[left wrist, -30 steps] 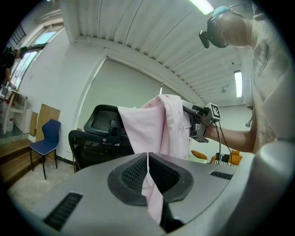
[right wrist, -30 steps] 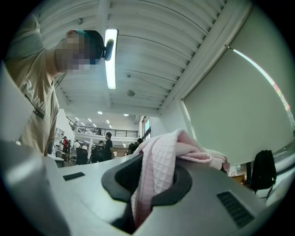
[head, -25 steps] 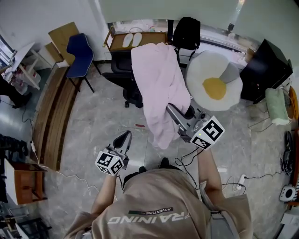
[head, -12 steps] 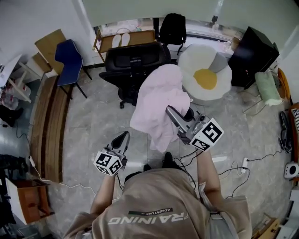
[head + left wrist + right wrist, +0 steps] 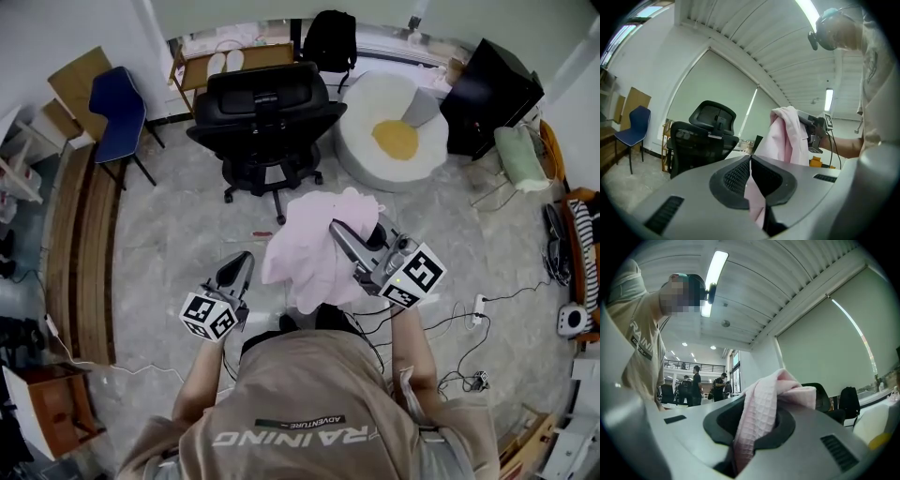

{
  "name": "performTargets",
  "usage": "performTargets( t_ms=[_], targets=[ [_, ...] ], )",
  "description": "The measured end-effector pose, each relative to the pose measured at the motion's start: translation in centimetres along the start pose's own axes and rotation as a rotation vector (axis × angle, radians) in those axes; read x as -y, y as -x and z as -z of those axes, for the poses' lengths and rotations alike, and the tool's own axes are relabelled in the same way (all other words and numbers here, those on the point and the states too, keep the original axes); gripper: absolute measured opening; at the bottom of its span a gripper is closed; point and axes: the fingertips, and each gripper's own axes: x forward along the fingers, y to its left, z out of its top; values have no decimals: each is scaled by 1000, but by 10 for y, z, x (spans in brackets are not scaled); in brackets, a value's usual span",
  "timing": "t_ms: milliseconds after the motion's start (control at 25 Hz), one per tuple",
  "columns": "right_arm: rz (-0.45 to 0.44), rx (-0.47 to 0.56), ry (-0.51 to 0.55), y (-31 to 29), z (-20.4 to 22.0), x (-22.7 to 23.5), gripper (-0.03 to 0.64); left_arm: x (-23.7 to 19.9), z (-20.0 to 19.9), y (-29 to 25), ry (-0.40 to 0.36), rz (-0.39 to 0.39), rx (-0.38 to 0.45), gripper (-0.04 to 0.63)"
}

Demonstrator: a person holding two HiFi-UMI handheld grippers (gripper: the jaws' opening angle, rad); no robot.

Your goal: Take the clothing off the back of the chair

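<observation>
The left gripper (image 5: 241, 262) has its jaws together at the tips and sits just beside the pink clothing (image 5: 314, 258). The right gripper (image 5: 337, 230) is clamped on a bunched fold of the clothing, which hangs in a heap above the floor (image 5: 187, 234). Beyond it, apart from the clothing, stands the black chair (image 5: 267, 103).

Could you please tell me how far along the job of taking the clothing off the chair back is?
Done: the pink garment is off the black office chair, whose back stands bare. In hand: the right tongs are shut on a fold of it, and it hangs over the floor; the left tongs are closed beside it, holding nothing. Left: probably only putting it down somewhere.
</observation>
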Motion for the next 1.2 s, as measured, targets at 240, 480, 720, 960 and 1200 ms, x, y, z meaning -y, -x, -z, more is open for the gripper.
performTargets(
  t_ms=[240, 480, 720, 960, 1200],
  targets=[
    [9, -21, 1, -3, 1, -4, 57, 2, -7, 0, 0, 15, 11, 21],
    [28, -20, -8, -4, 3, -1, 57, -4, -8, 2, 9, 11, 12, 21],
    [29, -32, -17, -3, 8, 4, 57, -14, -7, 3, 14, -8, 11, 21],
    [22, -40, -24, -9, 2, 40, 57, -21, -31, -29, 4, -23, 18, 20],
    [-18, -49, -13, -17, 4, 61, 58, -23, -37, -48, -20, -42, 13, 21]
  ],
)
